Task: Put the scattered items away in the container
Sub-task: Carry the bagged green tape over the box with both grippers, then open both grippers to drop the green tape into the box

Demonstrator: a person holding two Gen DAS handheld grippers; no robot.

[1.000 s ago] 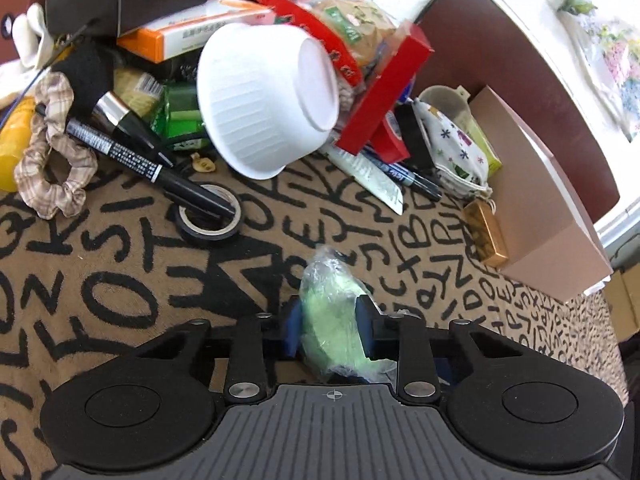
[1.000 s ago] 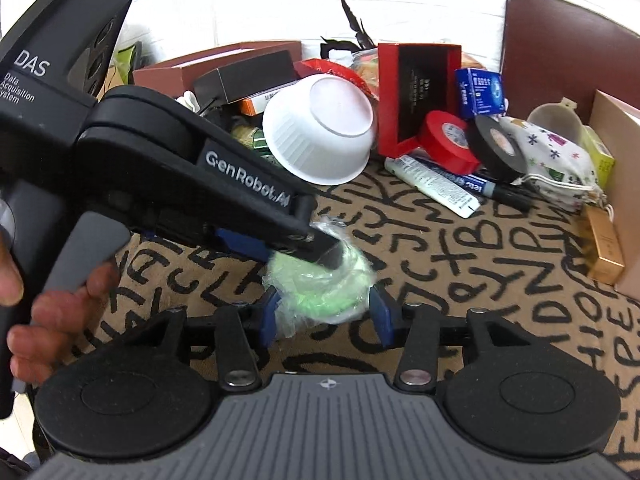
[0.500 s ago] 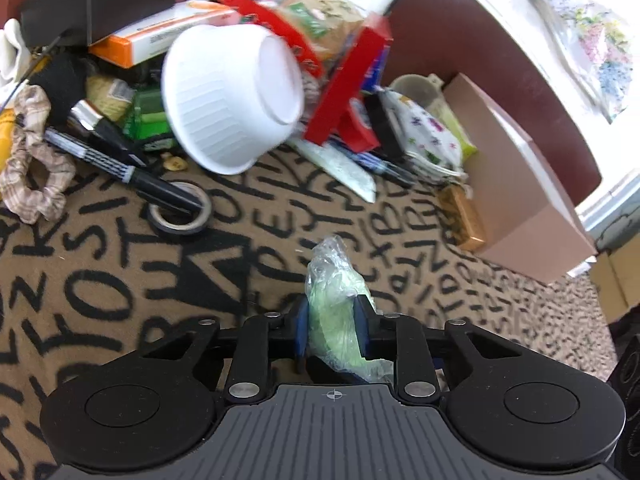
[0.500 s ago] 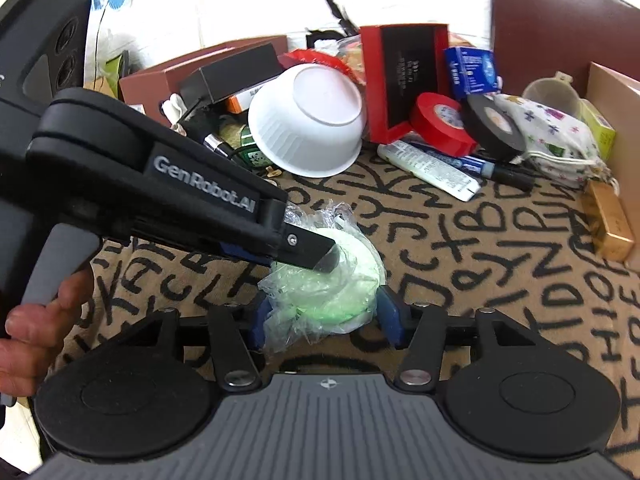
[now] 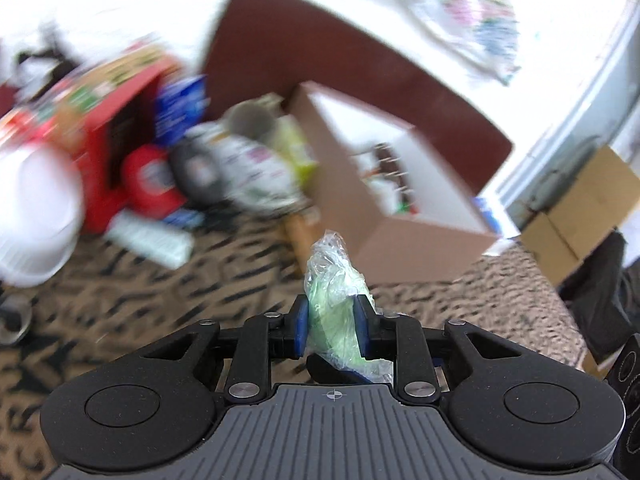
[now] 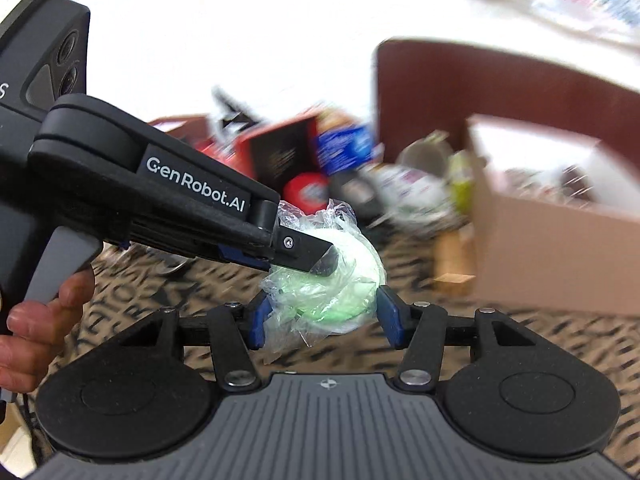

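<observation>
while the green roll [image 5: 334,316] in clear wrap sits raised above the patterned cloth [image 5: 120,312], the left gripper [image 5: 331,330] is clamped across its flat faces, its jaws having closed further over the past second, and the right gripper [image 6: 322,314] brackets its rim with both blue pads at the wrap, its jaws having widened slightly in that time. a hand [image 6: 36,332] grips the left tool's trigger, the open cardboard box [image 5: 400,200] stands beyond the roll to the right, and blurred clutter including a white bowl [image 5: 36,216] and red tape [image 6: 308,190] lies to the left.
</observation>
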